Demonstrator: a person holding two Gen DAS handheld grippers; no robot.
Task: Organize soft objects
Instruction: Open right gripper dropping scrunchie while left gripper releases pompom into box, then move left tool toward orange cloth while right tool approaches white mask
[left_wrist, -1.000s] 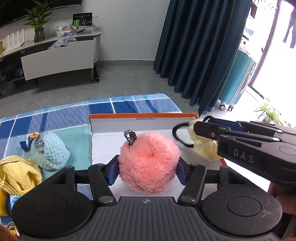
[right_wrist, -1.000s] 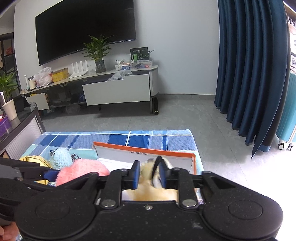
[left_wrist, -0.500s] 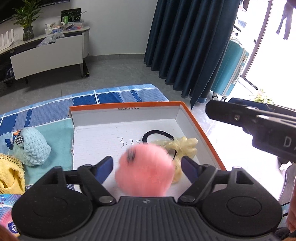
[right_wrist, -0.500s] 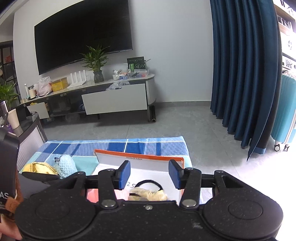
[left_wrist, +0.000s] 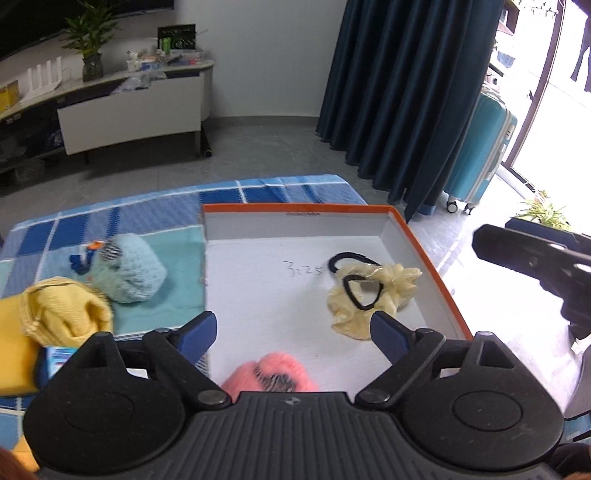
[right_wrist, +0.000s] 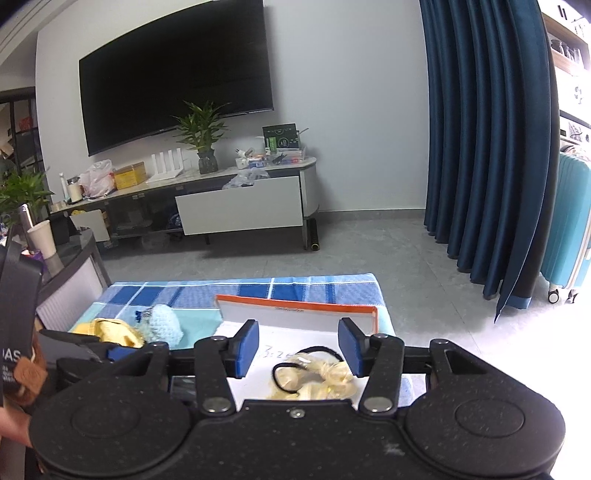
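An orange-rimmed white box (left_wrist: 417, 236) sits on the blue checked cloth. In it lie a pale yellow scrunchie (left_wrist: 373, 295) with black hair ties and a pink fluffy pompom (left_wrist: 269, 373) at the near edge. My left gripper (left_wrist: 291, 332) is open and empty above the pompom. My right gripper (right_wrist: 299, 345) is open and empty above the scrunchie (right_wrist: 314, 380); its body also shows at the right of the left wrist view (left_wrist: 535, 258). A light blue knitted toy (left_wrist: 129, 269) and a yellow knitted item (left_wrist: 62, 314) lie left of the box.
A small blue packet (left_wrist: 55, 363) and a yellow block (left_wrist: 11, 354) lie at the near left. The cloth's far edge (left_wrist: 184, 192) drops to the grey floor. A TV cabinet (right_wrist: 240, 210), dark curtains (right_wrist: 487, 147) and a teal suitcase (left_wrist: 480, 144) stand beyond.
My left gripper opened and dropped the pink pompom into the box. My right gripper opened, let go of the yellow scrunchie into the box, and drew back to the right.
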